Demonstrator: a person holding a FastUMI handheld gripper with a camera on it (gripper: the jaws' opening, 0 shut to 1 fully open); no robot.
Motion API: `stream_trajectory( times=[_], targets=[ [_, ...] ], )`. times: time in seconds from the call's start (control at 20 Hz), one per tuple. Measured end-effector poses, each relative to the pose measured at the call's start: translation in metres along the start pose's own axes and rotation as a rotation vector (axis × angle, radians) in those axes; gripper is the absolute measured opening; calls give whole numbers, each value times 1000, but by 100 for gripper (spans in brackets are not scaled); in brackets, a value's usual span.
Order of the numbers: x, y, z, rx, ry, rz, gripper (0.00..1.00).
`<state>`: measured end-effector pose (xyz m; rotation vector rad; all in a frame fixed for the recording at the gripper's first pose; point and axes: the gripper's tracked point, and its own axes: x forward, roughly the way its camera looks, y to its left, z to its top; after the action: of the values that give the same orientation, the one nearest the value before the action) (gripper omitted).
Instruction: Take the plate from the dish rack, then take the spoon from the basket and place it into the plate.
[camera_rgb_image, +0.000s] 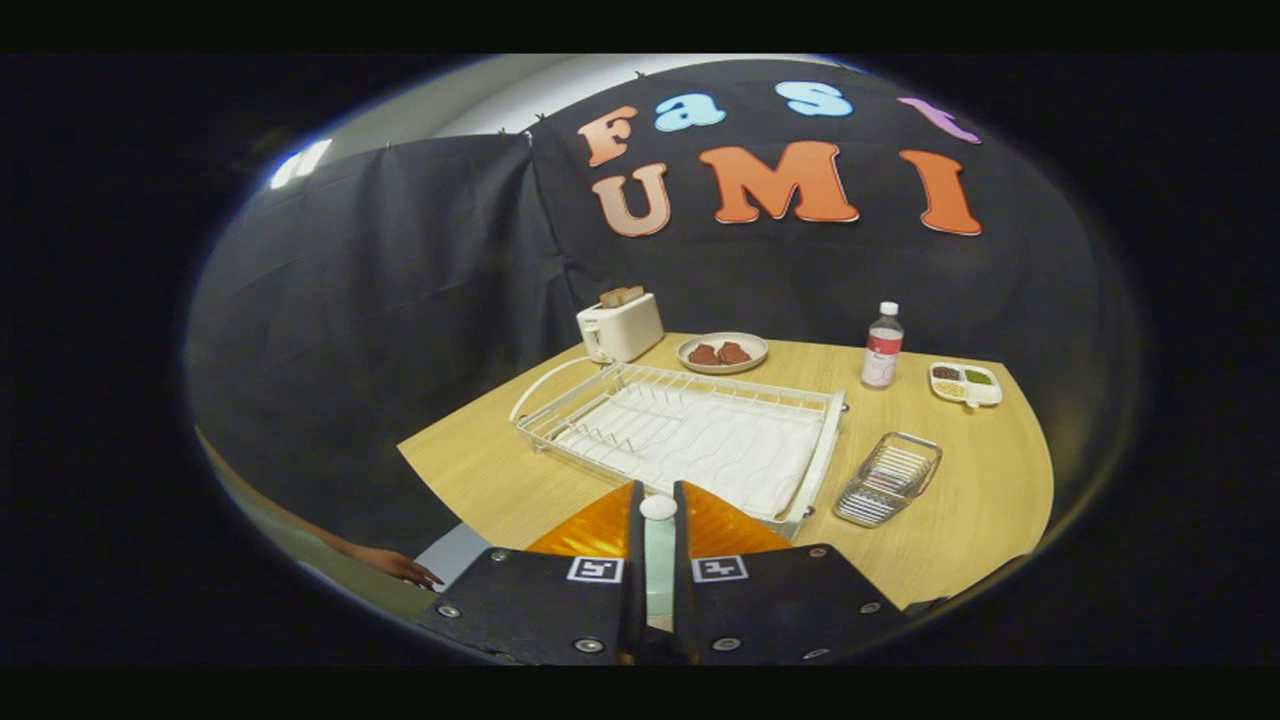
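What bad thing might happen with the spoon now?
The gripper pinches the white spoon along a thin part, so it might slip or tip out early. The orange plate below is mostly hidden behind the gripper, so the drop may miss it or bounce toward the dish rack just ahead.

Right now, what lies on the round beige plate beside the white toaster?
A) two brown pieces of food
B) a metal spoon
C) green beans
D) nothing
A: two brown pieces of food lie on the round beige plate. Nearer, the gripper has its jaws closed on a slim white object, just before the white wire dish rack.
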<state>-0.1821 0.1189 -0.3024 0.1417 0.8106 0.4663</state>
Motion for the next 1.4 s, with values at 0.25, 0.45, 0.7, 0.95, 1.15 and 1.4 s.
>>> stream_trajectory(
  times=[0.25,0.45,0.7,0.95,1.15,1.4],
  targets=[
    [26,8,-22,18,43,26,11],
    [39,12,-33,23,53,30,11],
    [44,11,-41,26,48,23,11],
    [38,6,-67,41,109,23,14],
    [34,0,-102,82,205,12,16],
    [35,-7,-131,111,293,-16,20]
  ],
)
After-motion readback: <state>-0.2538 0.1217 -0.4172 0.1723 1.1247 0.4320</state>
